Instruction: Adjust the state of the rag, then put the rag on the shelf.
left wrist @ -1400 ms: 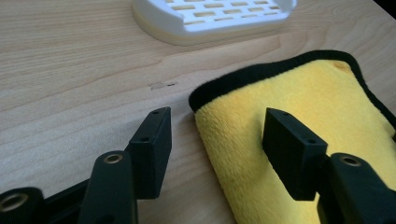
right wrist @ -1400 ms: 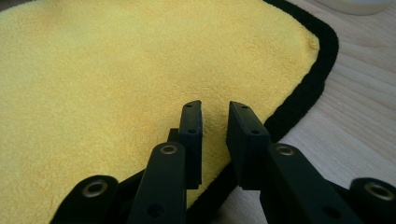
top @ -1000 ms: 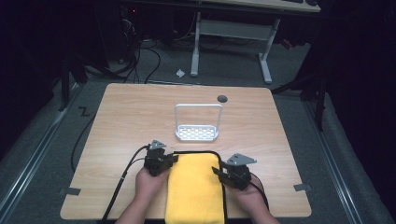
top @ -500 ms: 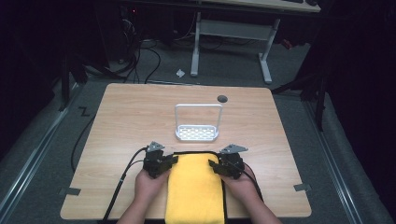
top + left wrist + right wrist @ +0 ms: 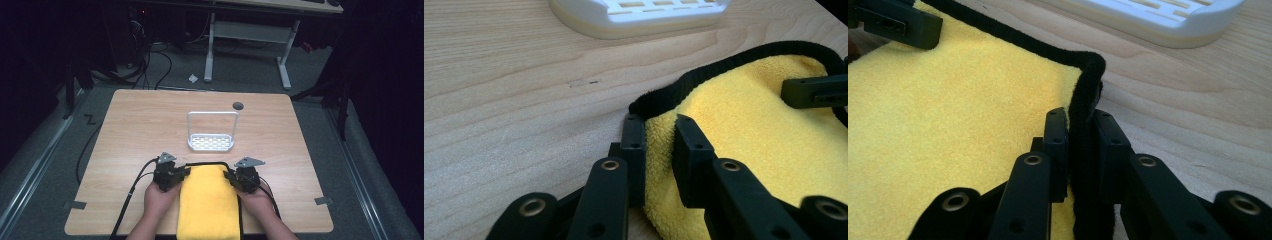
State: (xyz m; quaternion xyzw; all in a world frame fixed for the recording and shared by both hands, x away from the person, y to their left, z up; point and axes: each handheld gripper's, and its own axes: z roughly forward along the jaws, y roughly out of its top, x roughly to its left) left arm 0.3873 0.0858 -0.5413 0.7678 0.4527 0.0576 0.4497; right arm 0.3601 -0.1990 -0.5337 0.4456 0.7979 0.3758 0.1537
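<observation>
Yellow towel [image 5: 207,202] lies on the tabletop's [image 5: 140,130] near edge, each hand-held gripper, left [image 5: 659,150] and right [image 5: 1079,145], clamped on a far corner, so lift both together, evenly.

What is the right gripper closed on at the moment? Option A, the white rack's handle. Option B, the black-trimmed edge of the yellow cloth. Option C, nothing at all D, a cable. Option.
B: in the right gripper view, the right gripper has just closed its jaws, which pinch the black trim of the yellow cloth between them, while the white rack lies apart, farther up the table.
</observation>
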